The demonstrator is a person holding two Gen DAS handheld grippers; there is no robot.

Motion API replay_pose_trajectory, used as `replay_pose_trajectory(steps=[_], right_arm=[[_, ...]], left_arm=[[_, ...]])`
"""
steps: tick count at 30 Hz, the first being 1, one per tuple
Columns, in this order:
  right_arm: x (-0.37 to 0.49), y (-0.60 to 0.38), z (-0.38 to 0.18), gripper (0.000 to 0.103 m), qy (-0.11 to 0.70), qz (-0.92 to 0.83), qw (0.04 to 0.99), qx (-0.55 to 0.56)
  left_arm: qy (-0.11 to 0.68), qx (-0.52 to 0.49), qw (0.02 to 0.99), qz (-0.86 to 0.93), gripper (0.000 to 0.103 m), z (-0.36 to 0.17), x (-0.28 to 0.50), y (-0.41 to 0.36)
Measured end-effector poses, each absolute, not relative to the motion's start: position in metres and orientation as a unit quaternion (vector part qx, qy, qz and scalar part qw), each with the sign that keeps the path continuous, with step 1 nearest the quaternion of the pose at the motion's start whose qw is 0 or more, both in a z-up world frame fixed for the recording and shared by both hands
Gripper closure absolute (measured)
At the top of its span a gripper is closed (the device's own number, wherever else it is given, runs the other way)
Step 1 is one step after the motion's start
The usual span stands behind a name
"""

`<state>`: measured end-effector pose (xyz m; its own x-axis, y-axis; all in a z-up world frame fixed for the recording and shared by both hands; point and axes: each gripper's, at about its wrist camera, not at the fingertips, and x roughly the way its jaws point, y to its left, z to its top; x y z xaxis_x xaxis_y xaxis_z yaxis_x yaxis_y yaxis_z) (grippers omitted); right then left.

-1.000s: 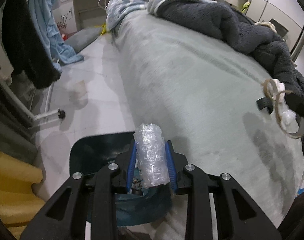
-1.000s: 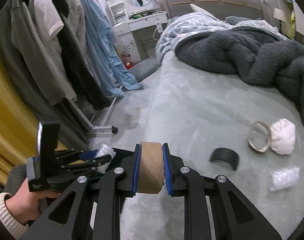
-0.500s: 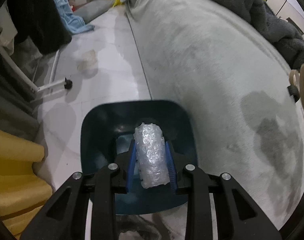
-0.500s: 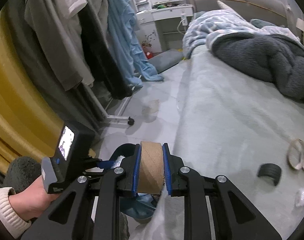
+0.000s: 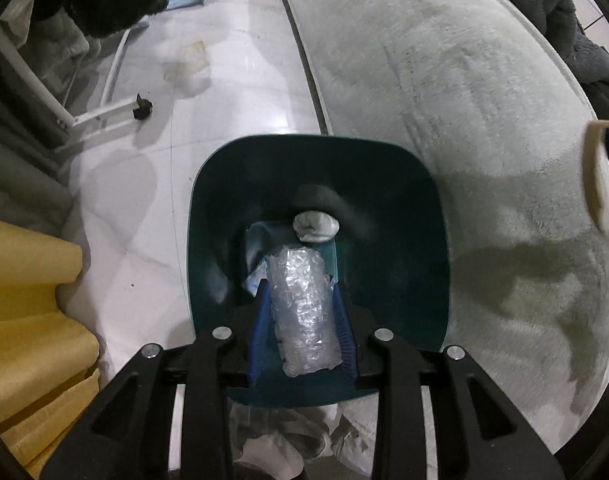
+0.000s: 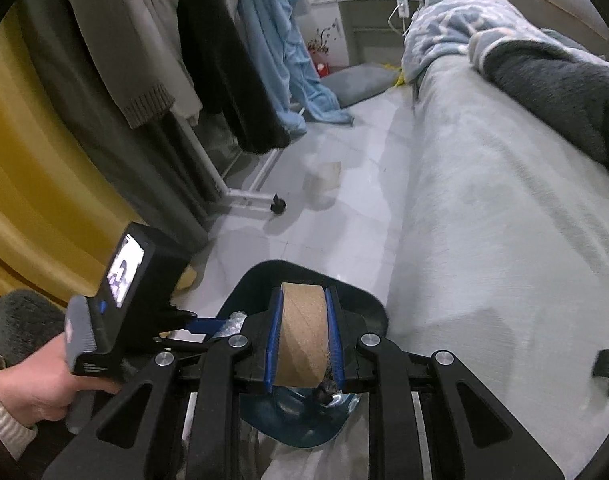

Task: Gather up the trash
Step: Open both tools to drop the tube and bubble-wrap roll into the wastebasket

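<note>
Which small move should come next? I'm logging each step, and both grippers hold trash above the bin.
Probably open the left gripper: its bubble wrap roll hangs directly over the teal bin, so it should drop inside beside the white wad.

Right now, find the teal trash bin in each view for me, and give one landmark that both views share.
Left wrist view: the teal trash bin fills the centre, open mouth facing the camera, behind the bubble-wrap wad.
Right wrist view: the bin sits low at centre, mostly hidden behind the cardboard roll.
Shared landmark: the rack's black caster on the white floor.
</note>
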<state>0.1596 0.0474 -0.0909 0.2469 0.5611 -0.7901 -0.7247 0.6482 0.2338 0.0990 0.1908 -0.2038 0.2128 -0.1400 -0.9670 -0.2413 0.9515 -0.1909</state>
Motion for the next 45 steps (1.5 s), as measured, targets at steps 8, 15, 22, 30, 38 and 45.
replay_pose_trajectory(steps=[8,15,22,30,38,45], right_arm=[[0.163,0.069,-0.123,0.082,0.493,0.401,0.764,-0.108],[0.16,0.082,-0.147,0.082,0.522,0.395,0.746,-0.122],[0.154,0.095,-0.166,0.082,0.545,0.389,0.729,-0.141],[0.149,0.103,-0.181,0.081,0.559,0.383,0.718,-0.159],[0.149,0.107,-0.196,0.058,0.57,0.37,0.713,-0.172],[0.147,0.104,-0.19,0.056,0.566,0.366,0.717,-0.177]], left_arm=[[0.618,-0.138,0.773,0.041,0.036,-0.195,0.091,0.204],[0.58,-0.156,0.798,0.04,0.024,-0.173,0.085,0.22],[0.533,-0.169,0.828,0.041,0.019,-0.146,0.082,0.23],[0.472,-0.171,0.864,0.04,0.014,-0.112,0.076,0.238],[0.41,-0.185,0.892,0.036,0.011,-0.083,0.07,0.248],[0.344,-0.159,0.925,0.02,0.009,-0.045,0.063,0.234]])
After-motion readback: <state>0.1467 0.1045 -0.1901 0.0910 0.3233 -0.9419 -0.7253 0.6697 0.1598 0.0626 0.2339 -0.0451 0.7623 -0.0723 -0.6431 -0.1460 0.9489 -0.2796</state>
